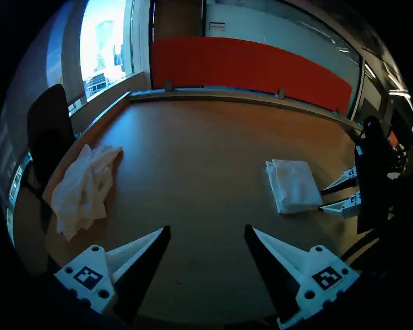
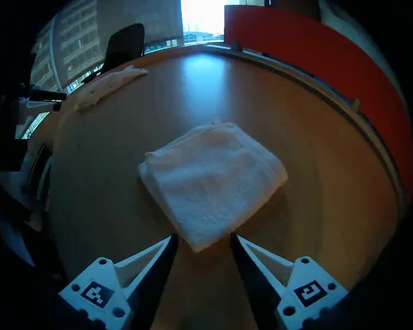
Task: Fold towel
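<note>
A white towel [image 1: 291,184] lies folded into a thick square on the wooden table [image 1: 201,143]. In the right gripper view the folded towel [image 2: 215,176] sits just ahead of my right gripper [image 2: 204,237], which is open, with the towel's near corner reaching in between the fingertips. In the left gripper view that right gripper [image 1: 320,199] shows at the towel's right edge, its fingers apart. My left gripper [image 1: 206,228] hovers open over bare table, nothing between its fingers, well short of both towels.
A second white towel [image 1: 85,187] lies crumpled near the table's left edge, also seen as the far crumpled towel [image 2: 107,82]. A dark office chair [image 1: 49,132] stands beside it. A red partition [image 1: 250,66] runs along the table's far side.
</note>
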